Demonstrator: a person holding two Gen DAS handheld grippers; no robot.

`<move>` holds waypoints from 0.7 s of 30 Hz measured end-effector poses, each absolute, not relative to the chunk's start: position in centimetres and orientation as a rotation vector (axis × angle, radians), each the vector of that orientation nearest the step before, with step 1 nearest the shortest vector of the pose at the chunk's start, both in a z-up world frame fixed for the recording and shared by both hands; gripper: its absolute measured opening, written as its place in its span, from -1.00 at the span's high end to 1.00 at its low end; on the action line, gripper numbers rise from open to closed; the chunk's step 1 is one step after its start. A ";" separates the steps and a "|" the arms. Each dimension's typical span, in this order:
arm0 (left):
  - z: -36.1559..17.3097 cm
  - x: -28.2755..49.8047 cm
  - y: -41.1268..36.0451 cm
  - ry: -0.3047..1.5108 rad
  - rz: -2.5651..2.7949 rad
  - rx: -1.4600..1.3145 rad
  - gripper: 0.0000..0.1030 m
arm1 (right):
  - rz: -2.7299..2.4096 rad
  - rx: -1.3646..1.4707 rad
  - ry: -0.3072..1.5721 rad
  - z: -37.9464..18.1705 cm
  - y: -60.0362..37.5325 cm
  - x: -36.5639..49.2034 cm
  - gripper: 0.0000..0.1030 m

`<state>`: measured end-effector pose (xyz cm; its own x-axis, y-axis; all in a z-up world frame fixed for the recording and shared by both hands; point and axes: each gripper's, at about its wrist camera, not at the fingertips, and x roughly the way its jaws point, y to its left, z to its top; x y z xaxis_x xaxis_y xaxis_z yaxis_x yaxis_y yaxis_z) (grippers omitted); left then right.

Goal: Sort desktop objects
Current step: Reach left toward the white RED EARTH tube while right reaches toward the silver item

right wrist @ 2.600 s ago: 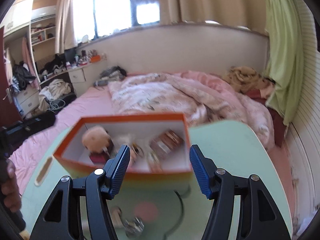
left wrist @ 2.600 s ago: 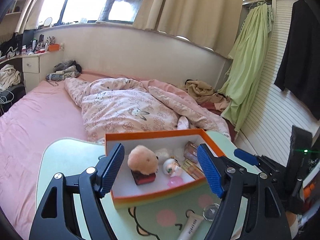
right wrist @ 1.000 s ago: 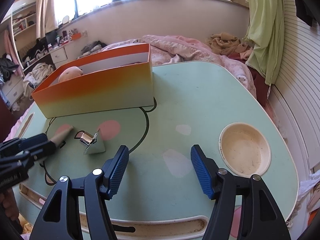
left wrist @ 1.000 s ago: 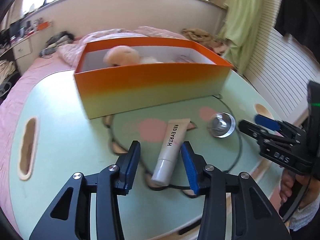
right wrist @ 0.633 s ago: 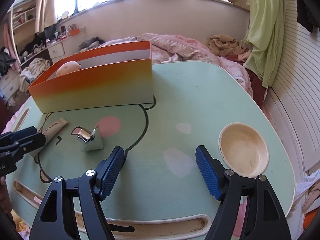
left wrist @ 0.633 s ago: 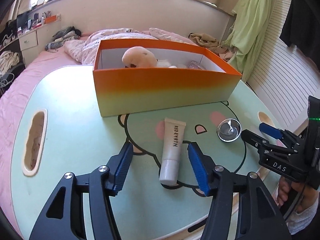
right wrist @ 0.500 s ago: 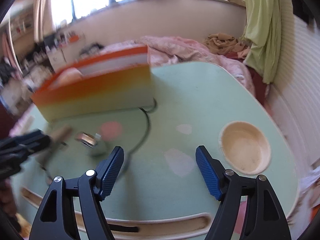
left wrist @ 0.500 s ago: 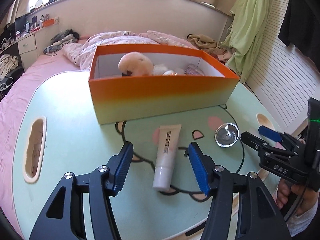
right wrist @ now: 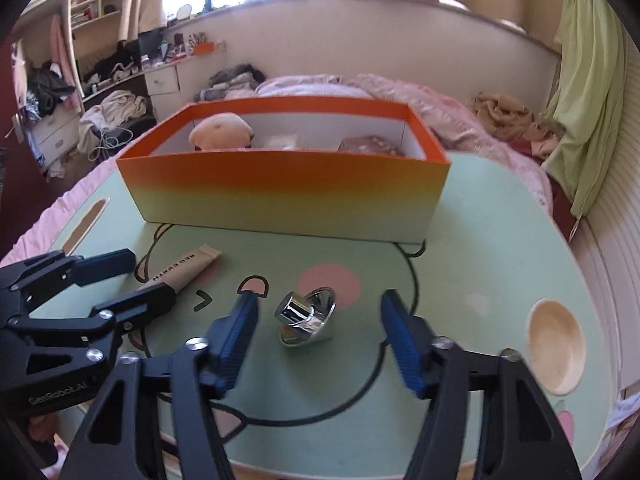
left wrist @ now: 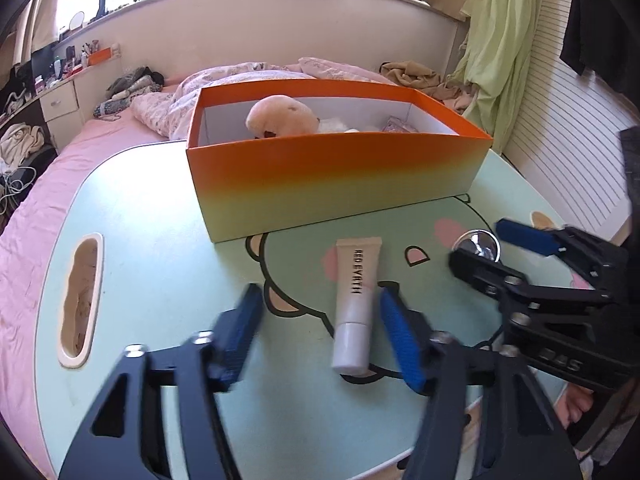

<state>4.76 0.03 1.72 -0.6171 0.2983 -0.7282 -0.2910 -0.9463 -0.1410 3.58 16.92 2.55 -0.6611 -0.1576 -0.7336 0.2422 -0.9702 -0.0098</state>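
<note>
mostly done, by the look of it: orange box (right wrist: 280, 196) on the green table (right wrist: 500, 248) already holds a plush toy (right wrist: 222, 130) and small packets. two things left out, both just in front of the box: a cream tube (left wrist: 354, 292) and a shiny metal cap (right wrist: 306, 314).

left gripper (left wrist: 320, 336) closing, jaws apart, tube between them nearer the right pad, not pressed. right gripper (right wrist: 318, 338) closing, cap between, untouched.

tube reads "red earth". left gripper body: "genrobot.ai".
</note>
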 end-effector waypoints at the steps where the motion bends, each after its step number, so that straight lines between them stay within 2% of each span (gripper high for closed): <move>1: 1.7 4.8 0.1 -0.011 2.555 -1.155 0.26 | -2.659 1.192 0.143 2.2 17.0 3.4 0.35; 2: 1.7 4.9 0.1 -0.013 2.549 -1.154 0.43 | -2.671 1.178 0.142 2.2 17.1 3.5 0.39; 4: 1.6 5.1 0.0 -0.020 2.538 -1.151 0.59 | -2.672 1.183 0.129 2.3 17.3 3.7 0.43; 12: 1.5 5.3 0.3 -0.056 2.562 -1.142 0.54 | -2.721 1.178 0.128 2.4 17.2 5.0 0.42; 14: 1.5 5.4 0.5 -0.056 2.558 -1.137 0.38 | -2.740 1.181 0.125 2.1 17.0 5.0 0.20; 15: 1.5 5.4 0.5 -0.054 2.555 -1.136 0.34 | -2.750 1.186 0.119 2.0 17.0 5.1 -0.12; 16: 1.5 5.4 0.5 -0.054 2.552 -1.135 0.18 | -2.760 1.192 0.113 1.9 17.0 5.1 -0.37; 17: 1.6 5.4 0.6 -0.050 2.552 -1.139 -0.15 | -2.766 1.191 0.112 1.8 17.0 5.1 -0.40; 18: 1.6 5.3 0.5 -0.051 2.564 -1.149 -0.31 | -2.772 1.191 0.112 1.8 17.0 5.2 -0.39; 19: 1.6 5.2 0.5 -0.054 2.577 -1.162 -0.43 | -2.778 1.190 0.111 1.7 17.0 5.2 -0.42; 21: 1.6 5.1 0.3 -0.064 2.584 -1.169 -0.47 | -2.778 1.193 0.104 1.7 17.2 5.0 -0.44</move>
